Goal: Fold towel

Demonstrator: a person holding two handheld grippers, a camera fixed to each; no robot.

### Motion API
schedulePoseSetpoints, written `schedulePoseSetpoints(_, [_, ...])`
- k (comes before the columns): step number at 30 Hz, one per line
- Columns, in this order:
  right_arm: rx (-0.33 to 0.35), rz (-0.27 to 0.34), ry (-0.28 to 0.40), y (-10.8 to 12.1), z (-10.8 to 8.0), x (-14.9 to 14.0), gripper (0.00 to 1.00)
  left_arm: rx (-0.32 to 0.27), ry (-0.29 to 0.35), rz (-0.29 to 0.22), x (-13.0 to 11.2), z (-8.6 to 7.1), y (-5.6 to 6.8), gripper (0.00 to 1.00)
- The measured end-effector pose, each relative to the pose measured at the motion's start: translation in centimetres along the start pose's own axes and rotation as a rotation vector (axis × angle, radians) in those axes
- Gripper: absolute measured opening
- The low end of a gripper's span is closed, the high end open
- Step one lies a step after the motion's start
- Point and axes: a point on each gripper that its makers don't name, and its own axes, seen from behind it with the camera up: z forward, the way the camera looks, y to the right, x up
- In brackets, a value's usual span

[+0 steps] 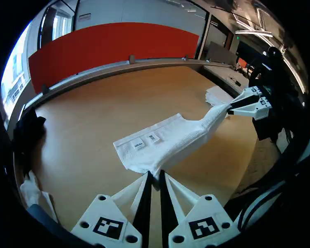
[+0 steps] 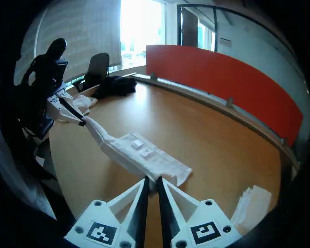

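The left gripper (image 1: pixel 155 182) at six o'clock and right gripper (image 1: pixel 233 106) at two each clamp a towel (image 1: pixel 167 140) end, apparently stretching it for folding.

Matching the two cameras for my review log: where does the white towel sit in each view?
Left gripper view: towel at centre, stretched from the left gripper up-right to the right gripper.
Right gripper view: towel at lower centre, stretched up-left.
Shared landmark: the red partition.
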Motion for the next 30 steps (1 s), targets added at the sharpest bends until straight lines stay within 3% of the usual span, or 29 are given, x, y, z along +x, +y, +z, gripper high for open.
schedulePoseSetpoints(17, [0.009,-0.003,-0.010,-0.3,0.2,-0.1,0.15,0.002,-0.003,-0.015,-0.1,0.4,-0.2,0.12])
schedulePoseSetpoints(30, [0.015,-0.003,-0.078,0.1,3.0,-2.6,0.15,0.014,-0.042,-0.020,-1.3,3.2,-1.4,0.13])
